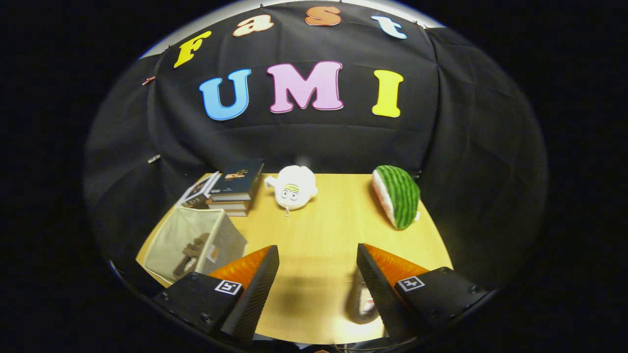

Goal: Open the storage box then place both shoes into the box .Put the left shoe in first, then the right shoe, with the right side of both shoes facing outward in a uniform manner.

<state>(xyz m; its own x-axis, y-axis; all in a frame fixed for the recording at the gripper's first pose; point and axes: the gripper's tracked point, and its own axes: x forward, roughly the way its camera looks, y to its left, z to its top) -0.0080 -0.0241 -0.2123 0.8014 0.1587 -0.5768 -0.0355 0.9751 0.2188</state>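
Storage box sat open on the desk, left of the hand-held gripper, whose fingers gaped wide, empty, one shoe by the right finger.

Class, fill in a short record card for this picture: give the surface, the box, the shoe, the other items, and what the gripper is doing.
surface: wooden table
storage box: left of the jaws, open, a dark shoe-like shape inside
shoe: on the table, close against the right finger
books: stack beyond the box
toys: white plush toy at centre back, watermelon plush to its right
gripper: jaws open, holding nothing
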